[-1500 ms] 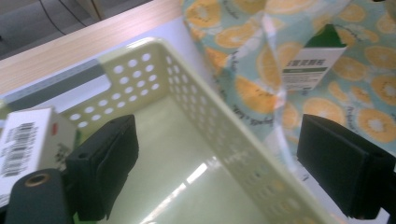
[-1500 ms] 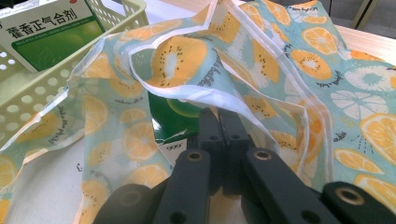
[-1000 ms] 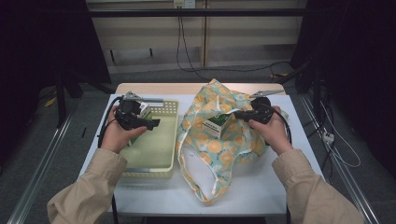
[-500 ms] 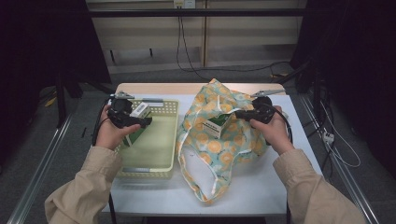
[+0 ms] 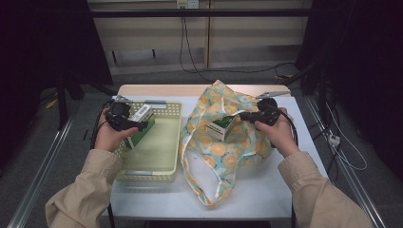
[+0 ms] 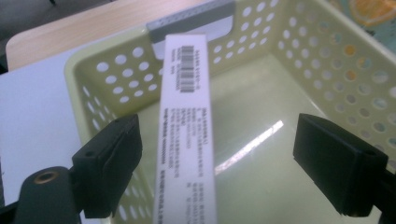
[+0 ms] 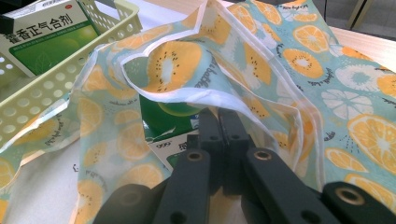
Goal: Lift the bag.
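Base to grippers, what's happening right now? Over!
Left gripper open, jaws just closing, medicine box between them untouched, over the basket. Right gripper shut on fruit-print bag, second box inside. Nothing in the way.

Green-and-white cardboard medicine box [image 5: 141,119], long and flat, with a barcode on its narrow white side [image 6: 187,135]; it hangs tilted over the far left corner of the pale yellow-green perforated plastic basket [image 5: 161,156], between wide-set jaws that do not press it. Fruit-printed teal fabric bag [image 5: 223,142] with white-edged handles lies slumped just right of the basket, mouth open. A second green-and-white box [image 5: 223,127] sits inside that mouth, partly covered by cloth.
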`<state>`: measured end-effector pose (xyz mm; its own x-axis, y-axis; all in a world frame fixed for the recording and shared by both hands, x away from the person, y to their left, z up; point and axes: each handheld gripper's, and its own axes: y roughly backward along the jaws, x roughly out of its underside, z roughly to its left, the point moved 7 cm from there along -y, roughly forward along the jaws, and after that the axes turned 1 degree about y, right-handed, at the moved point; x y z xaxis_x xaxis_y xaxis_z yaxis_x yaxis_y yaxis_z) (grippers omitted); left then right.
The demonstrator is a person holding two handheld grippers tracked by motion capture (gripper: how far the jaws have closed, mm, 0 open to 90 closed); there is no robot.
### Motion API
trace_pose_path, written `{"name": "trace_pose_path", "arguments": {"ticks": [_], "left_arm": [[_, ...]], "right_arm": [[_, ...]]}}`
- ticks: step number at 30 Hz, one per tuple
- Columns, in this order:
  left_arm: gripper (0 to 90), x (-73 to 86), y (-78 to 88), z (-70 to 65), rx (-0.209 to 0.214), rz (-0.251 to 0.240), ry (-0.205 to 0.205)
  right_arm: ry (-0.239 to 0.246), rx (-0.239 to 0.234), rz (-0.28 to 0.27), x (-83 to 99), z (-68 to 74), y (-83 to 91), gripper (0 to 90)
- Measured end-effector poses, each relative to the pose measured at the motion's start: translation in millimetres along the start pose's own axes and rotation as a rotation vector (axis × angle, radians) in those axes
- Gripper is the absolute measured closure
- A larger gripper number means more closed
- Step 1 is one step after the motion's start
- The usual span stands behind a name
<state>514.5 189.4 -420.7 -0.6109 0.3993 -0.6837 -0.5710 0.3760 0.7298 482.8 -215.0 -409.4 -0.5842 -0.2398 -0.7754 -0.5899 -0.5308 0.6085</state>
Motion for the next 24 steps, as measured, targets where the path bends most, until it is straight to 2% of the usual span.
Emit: {"name": "trace_pose_path", "arguments": {"ticks": [6,12,14,16,18,19,21,22,24], "left_arm": [[18.0,7.2,-1.0,6.4,-0.014,0.013,0.007],[27.1,12.2,-4.1,6.1,-0.021,0.044,-0.004],[33.2,13.9,-5.8,5.4,-0.026,0.051,-0.015],[41.0,16.4,-7.3,5.3,-0.030,0.068,-0.005],[55.1,17.4,-6.8,4.8,-0.030,0.071,-0.002],[60.6,16.9,-6.6,4.6,-0.033,0.061,0.012],[61.9,16.8,-5.9,3.7,-0.029,0.067,0.029],[62.0,15.9,-4.9,3.2,-0.035,0.068,0.019],[62.1,13.5,-3.8,-0.1,-0.027,0.054,0.026]], "right_arm": [[-0.003,0.002,0.002,0.7,-1.0,0.3,90.0],[-0.004,0.000,0.004,0.7,-0.7,-0.3,90.0],[-0.005,0.001,0.002,0.7,-0.9,-0.2,90.0],[-0.003,0.001,0.002,0.7,-0.9,-0.1,90.0],[-0.003,0.002,0.000,0.3,-1.1,0.4,90.0],[-0.003,0.002,-0.002,0.2,-1.3,0.7,90.0],[-0.005,0.002,-0.001,0.5,-1.8,1.2,90.0],[-0.005,0.004,-0.003,0.5,-2.3,1.2,90.0],[-0.007,0.003,-0.005,0.8,-3.0,1.4,90.0]]}}
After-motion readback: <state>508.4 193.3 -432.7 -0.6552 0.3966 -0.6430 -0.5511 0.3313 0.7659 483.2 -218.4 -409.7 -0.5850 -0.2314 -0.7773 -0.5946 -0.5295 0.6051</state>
